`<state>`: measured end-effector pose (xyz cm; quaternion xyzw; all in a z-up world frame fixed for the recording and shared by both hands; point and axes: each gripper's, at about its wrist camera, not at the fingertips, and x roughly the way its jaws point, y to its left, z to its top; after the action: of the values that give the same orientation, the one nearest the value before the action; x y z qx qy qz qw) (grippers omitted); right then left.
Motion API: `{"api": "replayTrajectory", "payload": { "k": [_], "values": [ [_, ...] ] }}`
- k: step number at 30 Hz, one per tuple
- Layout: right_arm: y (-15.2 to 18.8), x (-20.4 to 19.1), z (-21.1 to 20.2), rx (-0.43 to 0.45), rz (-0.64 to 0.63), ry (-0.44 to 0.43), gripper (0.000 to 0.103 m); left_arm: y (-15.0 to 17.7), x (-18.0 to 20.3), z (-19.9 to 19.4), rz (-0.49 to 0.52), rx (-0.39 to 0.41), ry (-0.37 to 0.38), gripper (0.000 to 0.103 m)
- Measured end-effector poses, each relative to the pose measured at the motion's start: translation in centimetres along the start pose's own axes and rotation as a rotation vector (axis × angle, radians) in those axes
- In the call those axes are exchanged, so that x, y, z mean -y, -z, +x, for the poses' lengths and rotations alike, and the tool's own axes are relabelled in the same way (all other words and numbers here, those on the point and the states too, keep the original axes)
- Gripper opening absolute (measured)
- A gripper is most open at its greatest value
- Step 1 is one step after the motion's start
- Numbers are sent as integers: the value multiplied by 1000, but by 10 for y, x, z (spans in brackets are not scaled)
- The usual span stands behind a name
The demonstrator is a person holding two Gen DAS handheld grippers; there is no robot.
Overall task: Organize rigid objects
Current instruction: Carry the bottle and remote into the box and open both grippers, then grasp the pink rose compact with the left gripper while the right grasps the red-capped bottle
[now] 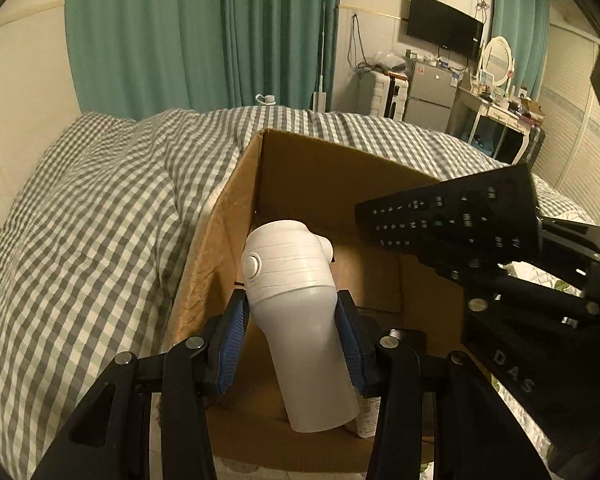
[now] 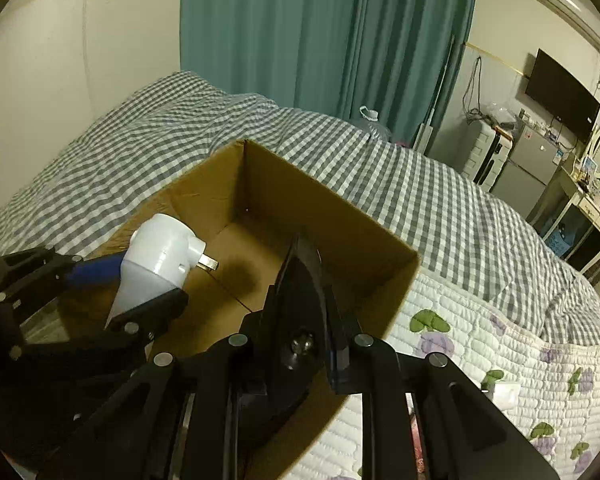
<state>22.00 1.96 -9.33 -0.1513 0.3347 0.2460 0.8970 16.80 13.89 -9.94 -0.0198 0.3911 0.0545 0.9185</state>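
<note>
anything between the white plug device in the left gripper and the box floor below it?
Nothing visible. The white plastic plug-in device, clamped in the left gripper, hangs over the open brown cardboard box, whose floor beneath looks bare. The black remote control, held in the right gripper, sits off to its right, not underneath.

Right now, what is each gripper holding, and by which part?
Left gripper: white plastic plug-in device, held by its smooth lower body. Right gripper: black remote control, held at one end.

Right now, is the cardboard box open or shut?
Open. The cardboard box shows its bare brown floor and inner walls from above, with the white plug device and the remote control held over it.
</note>
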Motion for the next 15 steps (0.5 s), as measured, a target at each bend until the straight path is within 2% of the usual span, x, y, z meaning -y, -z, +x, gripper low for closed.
{"api": "replayTrajectory", "payload": {
  "k": [5,6,7,9,11,13,15],
  "values": [
    [4,5,-1,-1,31,-25,18,0,-4,2,-5,-5,-18,45],
    [4,9,-6,6,50,-36,21,1,-5,2,-11,-9,-26,45],
    [2,13,-12,12,66,-43,26,1,-5,2,-16,-12,-30,47],
    [-2,27,-31,59,103,-72,48,2,-4,-2,-20,-22,-33,47],
    [-6,43,-56,113,128,-64,55,2,1,-8,-5,-24,-39,49],
    [-8,60,-79,150,146,-38,63,2,10,-18,11,-14,-66,62],
    [-6,76,-99,172,156,-10,77,-1,18,-28,19,-1,-83,64]
  ]
}}
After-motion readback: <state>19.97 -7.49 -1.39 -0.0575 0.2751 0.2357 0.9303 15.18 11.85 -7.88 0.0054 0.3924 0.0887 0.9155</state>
